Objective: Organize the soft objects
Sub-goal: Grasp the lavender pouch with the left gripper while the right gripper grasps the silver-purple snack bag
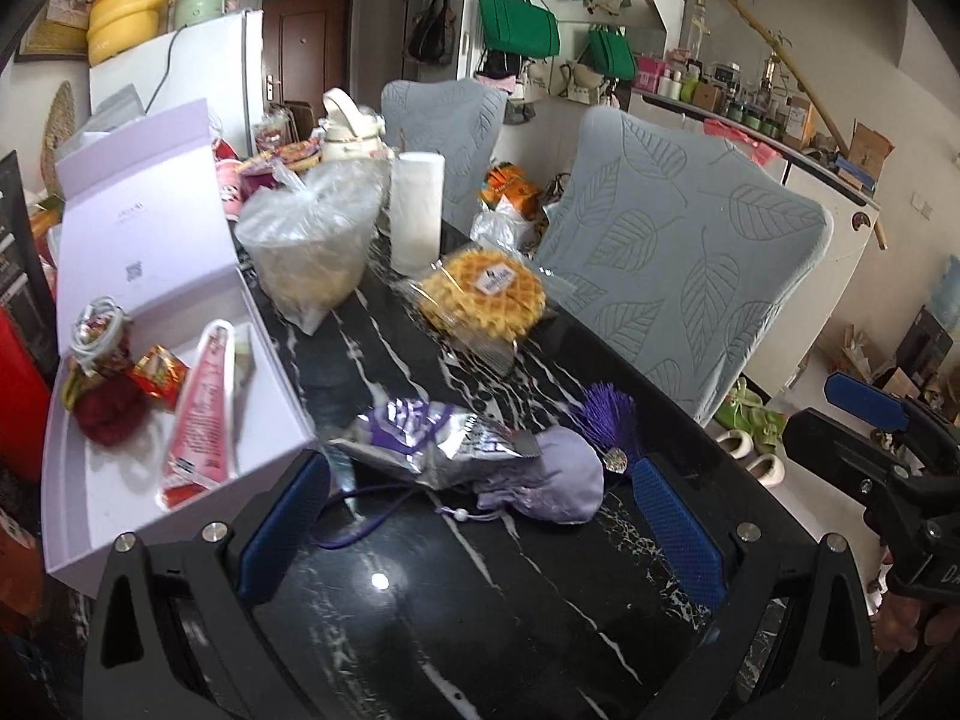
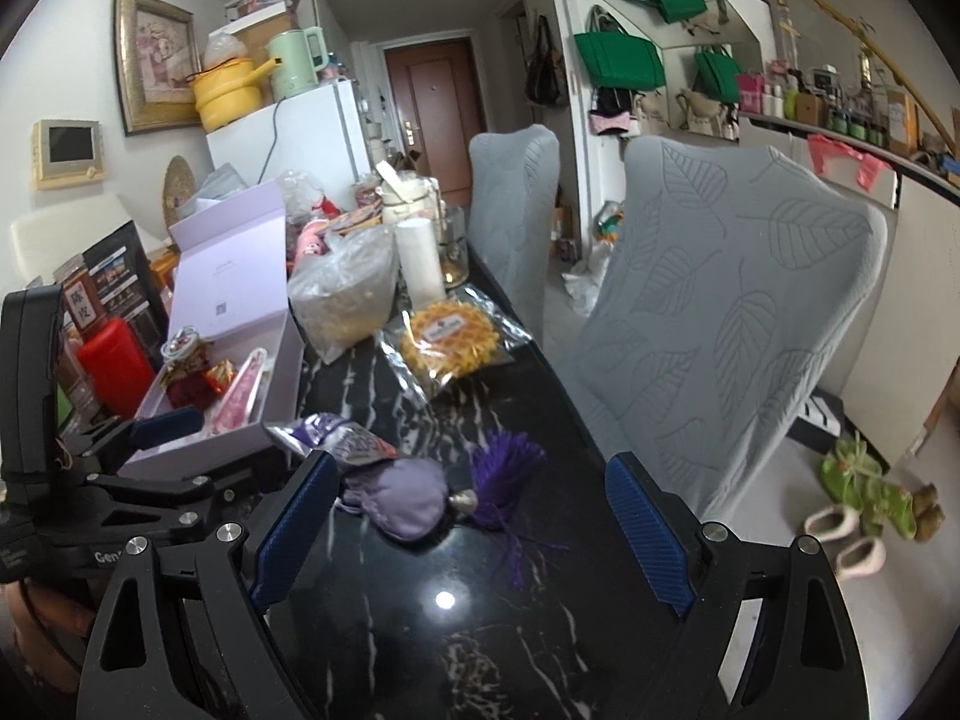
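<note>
Left wrist: both tongs released, lilac pouch near table edge.

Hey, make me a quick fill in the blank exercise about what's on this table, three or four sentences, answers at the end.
1. The pouch beside the tassel is ____ in colour.
2. The waffle lies sealed in a clear ____.
3. The lid of the box stands ____.
4. Both the left tongs and the right tongs are ____, holding nothing.

Missing words: purple; wrapper; open; open
</note>
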`<state>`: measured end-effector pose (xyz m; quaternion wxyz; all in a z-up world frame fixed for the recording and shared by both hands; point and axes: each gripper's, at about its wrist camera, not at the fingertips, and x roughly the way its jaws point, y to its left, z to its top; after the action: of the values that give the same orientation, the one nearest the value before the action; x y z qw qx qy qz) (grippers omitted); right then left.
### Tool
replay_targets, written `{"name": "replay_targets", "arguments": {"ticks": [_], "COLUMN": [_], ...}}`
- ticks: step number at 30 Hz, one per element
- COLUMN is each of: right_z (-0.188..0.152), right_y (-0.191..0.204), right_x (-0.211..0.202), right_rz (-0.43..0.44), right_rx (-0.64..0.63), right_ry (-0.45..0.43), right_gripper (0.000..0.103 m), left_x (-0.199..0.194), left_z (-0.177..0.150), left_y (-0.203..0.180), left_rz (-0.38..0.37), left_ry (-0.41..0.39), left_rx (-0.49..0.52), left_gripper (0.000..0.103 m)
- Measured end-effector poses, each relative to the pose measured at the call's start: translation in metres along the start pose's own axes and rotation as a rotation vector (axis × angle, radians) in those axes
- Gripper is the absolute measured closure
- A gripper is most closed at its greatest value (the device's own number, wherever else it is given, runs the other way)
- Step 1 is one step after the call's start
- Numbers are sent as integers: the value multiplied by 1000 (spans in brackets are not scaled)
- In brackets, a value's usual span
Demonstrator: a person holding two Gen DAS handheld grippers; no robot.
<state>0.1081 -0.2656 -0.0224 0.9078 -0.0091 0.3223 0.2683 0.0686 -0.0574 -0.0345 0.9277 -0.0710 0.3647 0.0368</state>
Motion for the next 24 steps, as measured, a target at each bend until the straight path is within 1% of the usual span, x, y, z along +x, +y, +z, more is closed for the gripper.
{"name": "replay_targets", "arguments": {"ticks": [4, 9, 14, 21, 24], "right_z": [-4, -6, -6, -5, -6], "right_y": [-12, -26, -41, -51, -53], "right_x": [12, 18, 26, 34, 35], "right_rz": [-10, -30, -51, -62, -68], "right_rx": [21, 26, 35, 41, 41], "right_ry": [28, 45, 75, 98, 106], "right_gripper": [11, 11, 11, 11, 11], "left_x": [19, 44, 70, 97, 106], "left_z": [-8, -13, -19, -21, -21], "left_y": [-9, -16, -20, -31, -32], "left_rz": [-1, 9, -20, 4, 4], "left_ry": [25, 42, 98, 139, 170], "left_rx": [-15, -60, -116, -106, -109], "left_gripper": [0, 0, 0, 0, 0]}}
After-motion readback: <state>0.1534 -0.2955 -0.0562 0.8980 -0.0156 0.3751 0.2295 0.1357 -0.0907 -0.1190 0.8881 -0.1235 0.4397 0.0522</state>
